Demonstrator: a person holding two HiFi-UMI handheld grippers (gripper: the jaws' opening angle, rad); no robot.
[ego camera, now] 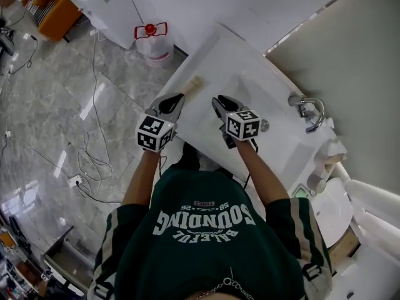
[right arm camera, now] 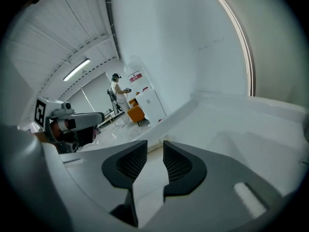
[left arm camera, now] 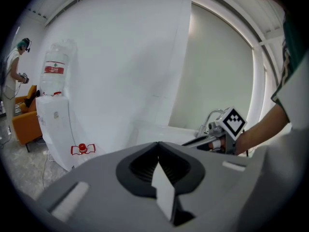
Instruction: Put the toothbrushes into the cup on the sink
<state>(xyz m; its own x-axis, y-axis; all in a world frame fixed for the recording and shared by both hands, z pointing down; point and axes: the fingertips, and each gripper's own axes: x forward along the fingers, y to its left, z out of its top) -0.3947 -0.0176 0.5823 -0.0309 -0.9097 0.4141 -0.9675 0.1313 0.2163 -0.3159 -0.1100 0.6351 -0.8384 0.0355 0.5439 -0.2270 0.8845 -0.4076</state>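
Could easily knock the pale toothbrush point(ego camera: 194, 83), lying on the left ledge of the sink point(ego camera: 250, 85) near its outer edge, to the floor with the left gripper point(ego camera: 177, 99), clamped tight on nothing just short of it. Carries nothing in the right gripper point(ego camera: 220, 101) either, jaws parted above the sink's front rim. Shows only what looks like a beige cup point(ego camera: 326, 160) at the sink's far right corner, contents too small to tell.

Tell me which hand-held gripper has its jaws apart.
The right hand-held gripper: a clear gap shows between its jaws, with nothing in it. The left hand-held gripper has jaws that meet at the tips.
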